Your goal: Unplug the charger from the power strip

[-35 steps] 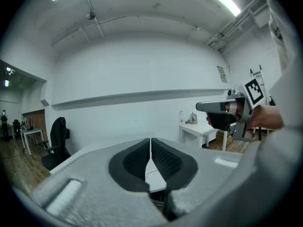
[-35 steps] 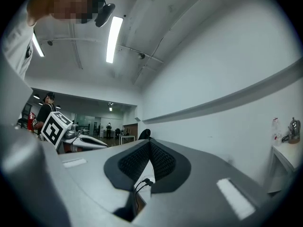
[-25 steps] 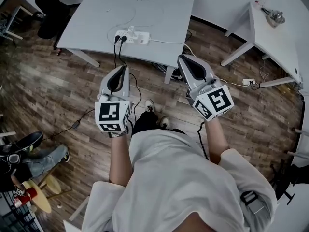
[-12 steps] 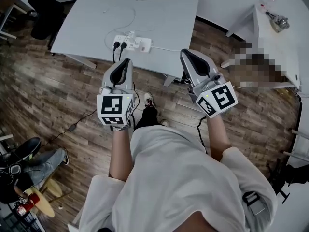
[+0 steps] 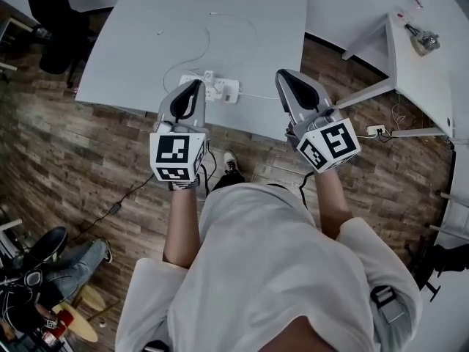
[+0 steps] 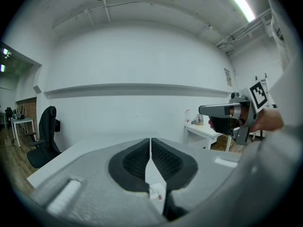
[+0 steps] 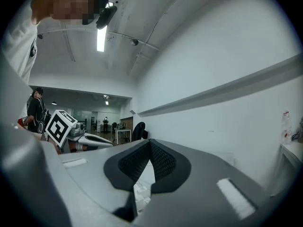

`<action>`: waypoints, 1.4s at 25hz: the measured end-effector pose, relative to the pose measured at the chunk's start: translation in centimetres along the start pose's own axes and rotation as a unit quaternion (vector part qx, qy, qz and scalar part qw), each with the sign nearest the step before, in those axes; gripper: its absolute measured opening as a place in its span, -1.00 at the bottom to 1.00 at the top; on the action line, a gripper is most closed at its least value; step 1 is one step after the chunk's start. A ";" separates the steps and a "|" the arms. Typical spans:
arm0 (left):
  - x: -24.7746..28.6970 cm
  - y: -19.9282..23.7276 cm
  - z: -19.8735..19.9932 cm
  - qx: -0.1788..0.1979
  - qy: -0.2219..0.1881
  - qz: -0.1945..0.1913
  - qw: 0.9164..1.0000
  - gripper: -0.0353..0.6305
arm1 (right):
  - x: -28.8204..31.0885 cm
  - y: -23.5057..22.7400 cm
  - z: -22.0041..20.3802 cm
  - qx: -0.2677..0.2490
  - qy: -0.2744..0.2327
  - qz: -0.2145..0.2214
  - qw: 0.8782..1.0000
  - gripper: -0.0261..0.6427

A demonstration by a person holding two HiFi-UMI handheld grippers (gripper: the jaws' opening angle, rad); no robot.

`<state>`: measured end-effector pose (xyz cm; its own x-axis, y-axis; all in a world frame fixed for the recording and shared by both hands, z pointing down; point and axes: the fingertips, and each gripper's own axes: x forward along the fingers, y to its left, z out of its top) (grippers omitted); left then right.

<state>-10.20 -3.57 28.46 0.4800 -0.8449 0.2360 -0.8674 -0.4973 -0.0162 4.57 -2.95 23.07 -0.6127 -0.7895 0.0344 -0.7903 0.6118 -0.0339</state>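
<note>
A white power strip point(image 5: 217, 89) lies near the front edge of the grey table point(image 5: 139, 42). A white charger point(image 5: 209, 75) sits in it, and its thin white cable point(image 5: 192, 48) loops across the tabletop. My left gripper point(image 5: 196, 84) is shut and empty, its tip over the strip's left end, hiding what is plugged in there. My right gripper point(image 5: 281, 75) is also shut and empty, hanging over the table edge a hand's width right of the strip. A white bit of the strip point(image 6: 156, 193) shows below the closed left jaws point(image 6: 150, 141), and likewise below the right jaws point(image 7: 149, 142).
A second white table point(image 5: 421, 72) with a small object point(image 5: 426, 41) stands at the right. A black office chair point(image 5: 50, 17) is at the far left. A socket block point(image 5: 375, 130) and a black cable point(image 5: 117, 196) lie on the wooden floor. A seated person's legs point(image 5: 51, 255) are at the lower left.
Both grippers have moved forward together from above the floor to the table's front edge. The left one now covers the strip's left end and its black plugs. Both jaws stayed shut.
</note>
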 end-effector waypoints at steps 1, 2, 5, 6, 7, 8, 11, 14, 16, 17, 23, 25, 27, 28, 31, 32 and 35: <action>0.4 0.4 -0.1 -0.001 0.002 -0.002 1.000 -0.87 | 0.6 -0.2 -0.2 0.000 0.000 -0.002 1.000 -0.92; 0.8 0.8 -0.3 -0.001 0.004 -0.004 1.000 -0.88 | 1.1 -0.4 -0.4 0.001 0.000 -0.004 1.000 -0.92; 1.8 1.8 -0.8 -0.005 0.012 -0.006 1.000 -0.87 | 2.6 -0.9 -1.1 0.005 0.007 -0.006 1.000 -0.92; 2.0 2.1 -1.1 -0.006 0.015 -0.006 1.000 -0.87 | 3.0 -1.0 -1.4 0.008 0.010 -0.005 1.000 -0.92; 2.2 2.3 -1.3 -0.009 0.019 -0.006 1.000 -0.87 | 3.4 -1.0 -1.8 0.010 0.013 -0.003 1.000 -0.92; 2.3 2.4 -1.6 -0.011 0.023 -0.006 1.000 -0.87 | 3.6 -1.1 -2.2 0.012 0.018 -0.001 1.000 -0.92; 2.5 2.6 -2.6 -0.017 0.034 -0.004 0.999 -0.87 | 4.5 -1.1 -3.6 0.008 0.038 0.007 0.999 -0.92; 2.8 2.7 -3.4 -0.023 0.045 -0.003 0.999 -0.86 | 5.2 -1.1 -4.9 0.001 0.056 0.018 0.998 -0.92; 2.9 2.4 -4.0 -0.026 0.055 -0.003 0.998 -0.83 | 5.5 -1.2 -5.5 0.005 0.062 0.023 0.998 -0.92; 3.0 2.3 -4.2 -0.028 0.059 -0.002 0.998 -0.82 | 5.7 -1.3 -5.9 0.004 0.065 0.026 0.998 -0.92; 3.6 1.4 -6.1 -0.047 0.075 0.007 0.996 -0.78 | 6.8 -1.3 -8.3 -0.012 0.091 0.061 0.994 -0.73; 4.1 1.0 -7.5 -0.060 0.085 0.009 0.995 -0.76 | 7.1 -1.4 -9.7 -0.008 0.098 0.072 0.993 -0.72; 4.5 0.6 -9.3 -0.071 0.102 0.010 0.992 -0.71 | 7.4 -1.6 -11.6 -0.002 0.110 0.079 0.991 -0.73; 4.8 0.4 -10.2 -0.075 0.111 0.011 0.991 -0.65 | 7.6 -1.8 -12.6 0.000 0.117 0.081 0.990 -0.80; 5.4 -0.1 -12.8 -0.084 0.138 0.014 0.987 -0.60 | 8.5 -2.3 -15.7 0.006 0.142 0.092 0.986 -0.91; 5.5 -0.2 -13.6 -0.086 0.146 0.016 0.985 -0.57 | 8.7 -2.3 -16.6 0.008 0.149 0.096 0.984 -0.91; 5.9 -0.4 -15.4 -0.095 0.160 0.022 0.982 -0.53 | 9.5 -2.6 -18.8 0.014 0.165 0.108 0.980 -0.89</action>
<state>-9.03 -5.35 44.82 0.4024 -0.7439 0.5335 -0.9096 -0.3906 0.1415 0.71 -11.15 42.30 -0.7385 -0.5800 0.3440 -0.6436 0.7584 -0.1030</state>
